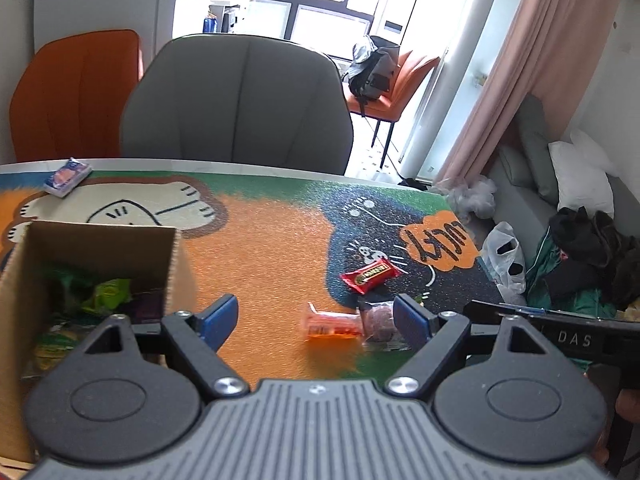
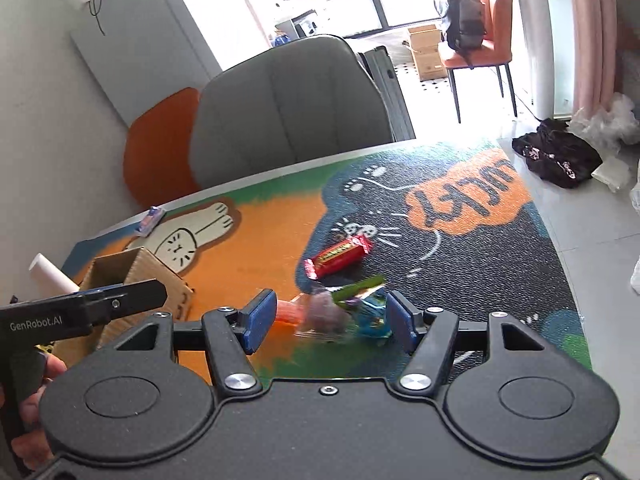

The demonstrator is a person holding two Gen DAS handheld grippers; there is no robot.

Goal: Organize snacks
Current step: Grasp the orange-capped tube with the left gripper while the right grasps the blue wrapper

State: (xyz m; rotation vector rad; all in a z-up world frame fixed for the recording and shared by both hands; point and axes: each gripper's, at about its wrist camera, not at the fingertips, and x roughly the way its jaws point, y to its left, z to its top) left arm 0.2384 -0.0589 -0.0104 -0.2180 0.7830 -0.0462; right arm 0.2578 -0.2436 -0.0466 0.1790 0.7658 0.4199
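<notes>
1. The left gripper (image 1: 316, 316) jaws stand wide and empty over the desk (image 1: 260, 248).
2. The right gripper (image 2: 330, 316) jaws, half open and empty, frame the snack packets (image 2: 344, 312).
3. The red bar (image 2: 340, 258) lies beyond; the box (image 1: 100, 264) is left.
4. The packets look light, crinkly and slippery; pinch one across its middle.

Red snack bar (image 1: 371, 275), orange packet (image 1: 332, 326)

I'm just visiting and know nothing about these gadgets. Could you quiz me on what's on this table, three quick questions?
1. True or false: the cardboard box already holds snacks.
2. What colour is the wrapped bar lying alone on the dark patch of the mat?
3. Which lies at the far table edge: A) blue-and-orange packet, B) a banana, C) a mug?

Key: 1 true; 2 red; 3 A.
</notes>
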